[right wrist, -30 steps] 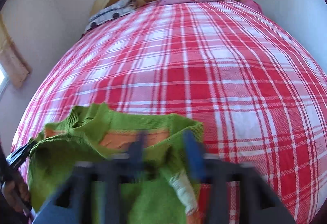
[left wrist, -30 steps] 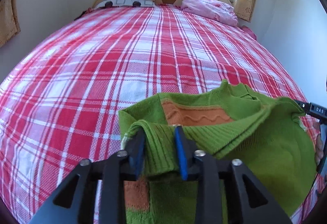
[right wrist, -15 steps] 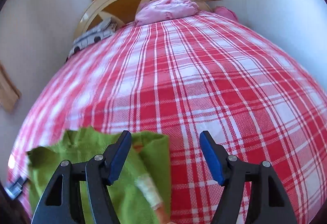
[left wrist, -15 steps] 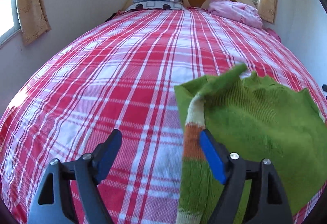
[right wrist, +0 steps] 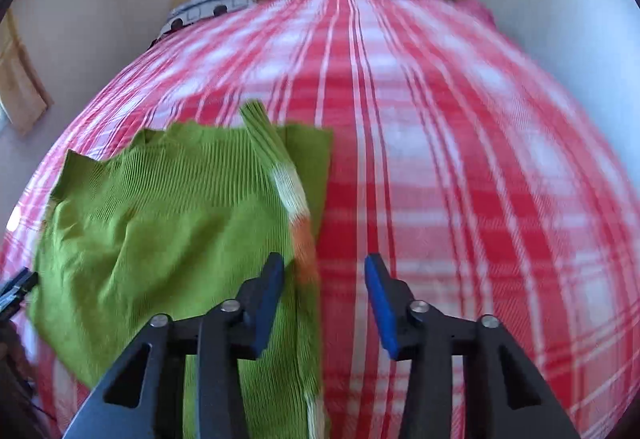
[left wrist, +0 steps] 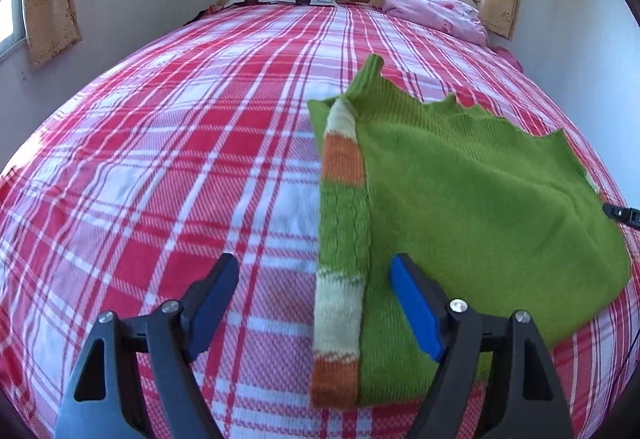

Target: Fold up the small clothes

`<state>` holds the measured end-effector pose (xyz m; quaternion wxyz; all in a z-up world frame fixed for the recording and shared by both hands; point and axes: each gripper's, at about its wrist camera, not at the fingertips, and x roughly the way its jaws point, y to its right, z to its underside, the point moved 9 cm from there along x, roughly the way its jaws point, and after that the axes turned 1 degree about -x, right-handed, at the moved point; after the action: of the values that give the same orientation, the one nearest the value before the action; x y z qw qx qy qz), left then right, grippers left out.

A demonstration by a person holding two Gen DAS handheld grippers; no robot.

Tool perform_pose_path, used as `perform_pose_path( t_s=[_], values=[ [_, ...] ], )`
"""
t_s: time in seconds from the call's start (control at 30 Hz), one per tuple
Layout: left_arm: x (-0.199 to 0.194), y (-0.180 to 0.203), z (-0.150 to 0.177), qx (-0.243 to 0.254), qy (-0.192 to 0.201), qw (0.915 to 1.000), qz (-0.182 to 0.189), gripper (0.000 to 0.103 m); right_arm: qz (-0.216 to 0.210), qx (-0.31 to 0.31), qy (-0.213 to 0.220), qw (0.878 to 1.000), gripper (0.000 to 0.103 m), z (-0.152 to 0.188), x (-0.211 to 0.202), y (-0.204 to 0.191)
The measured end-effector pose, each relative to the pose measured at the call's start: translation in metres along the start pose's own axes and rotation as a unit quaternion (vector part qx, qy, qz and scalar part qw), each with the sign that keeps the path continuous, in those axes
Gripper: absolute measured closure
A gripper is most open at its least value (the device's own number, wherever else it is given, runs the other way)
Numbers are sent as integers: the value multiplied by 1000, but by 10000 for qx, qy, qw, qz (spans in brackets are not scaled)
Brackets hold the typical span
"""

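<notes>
Since a second ago, both grippers have let go of the green sweater [left wrist: 480, 207].

Left wrist view: left gripper [left wrist: 316, 307] empty, jaws closing slightly, striped sleeve [left wrist: 340, 239] between them at lower centre.

Right wrist view: right gripper [right wrist: 324, 303] empty and closing; sweater at lower left. Advise seizing the sleeve edge squarely.

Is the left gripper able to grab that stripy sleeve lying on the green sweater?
Probably yes. The striped sleeve lies flat along the green sweater's edge, right between the left gripper's jaws, which stand apart and are closing slightly. Nothing covers it, so lowering and pinching should catch it.
</notes>
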<state>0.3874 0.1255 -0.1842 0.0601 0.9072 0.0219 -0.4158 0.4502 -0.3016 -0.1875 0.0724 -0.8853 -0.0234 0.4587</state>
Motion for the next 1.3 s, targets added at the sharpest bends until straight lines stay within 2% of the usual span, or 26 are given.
perform_pose_path(
  t_s=[0.03,0.07,0.13,0.17,0.27,0.3,0.33,0.37,0.4,0.43,0.57,0.6,0.63,0.67,0.7,0.77,0.93,1.07,1.13,1.2,1.23,1.27,1.3],
  values=[
    [0,2,2,-20,-7,10000,87,35,-51,-4,-21,10000,80,3,0,0],
    [0,4,2,-16,-20,9999,156,40,-119,-37,-40,9999,95,7,-2,-1],
    [-4,12,6,61,-2,9994,331,71,-118,-133,-58,9998,98,15,-8,-4],
    [-5,17,9,170,-4,9991,377,76,-107,-177,-49,9998,98,16,-10,-5],
    [-8,19,11,249,69,9992,307,76,-102,-230,-9,9997,97,21,-18,-5],
    [-8,17,11,171,89,9993,335,73,-121,-201,18,9997,97,23,-20,-6],
    [-8,15,10,79,88,9993,359,62,-116,-135,26,9998,89,25,-22,-5],
    [-7,11,10,-45,63,9993,359,53,-175,-53,43,9998,69,28,-26,-5],
    [-7,6,10,-176,53,9991,371,42,-272,-4,62,9996,57,31,-28,-6],
    [-8,4,9,-270,84,9987,429,41,-409,31,106,9991,41,34,-32,-8],
    [-6,4,10,-334,61,9976,602,45,-516,-83,279,9982,40,44,-39,-15],
    [-5,6,11,-306,28,9973,666,53,-522,-74,262,9983,41,46,-39,-15],
    [-5,8,11,-276,17,9970,724,73,-554,-35,209,9982,45,48,-37,-14],
    [-4,12,12,-213,8,9964,825,84,-640,5,116,9979,65,51,-34,-15],
    [-5,15,12,-133,28,9965,828,87,-779,83,-11,9969,76,55,-29,-16],
    [-10,17,11,-32,138,9968,784,93,-721,49,52,9974,93,56,-30,-16],
    [-22,10,11,-107,154,9951,966,95,-896,40,256,9956,97,60,-55,-17],
    [-17,9,19,-7,53,9957,928,95,-840,50,57,9964,97,78,-46,-12],
    [-15,10,21,29,47,9963,862,94,-858,51,128,9962,97,77,-43,-10],
    [-17,11,21,76,71,9969,775,88,-675,189,215,9973,82,69,-48,-5],
    [-17,10,22,96,73,9974,712,86,-465,154,361,9981,56,61,-53,-3],
    [-16,11,24,110,51,9976,685,86,-400,88,563,9976,42,51,-60,-6],
    [-15,10,25,108,35,9976,689,85,-426,-16,837,9956,42,38,-70,-14]
  ],
)
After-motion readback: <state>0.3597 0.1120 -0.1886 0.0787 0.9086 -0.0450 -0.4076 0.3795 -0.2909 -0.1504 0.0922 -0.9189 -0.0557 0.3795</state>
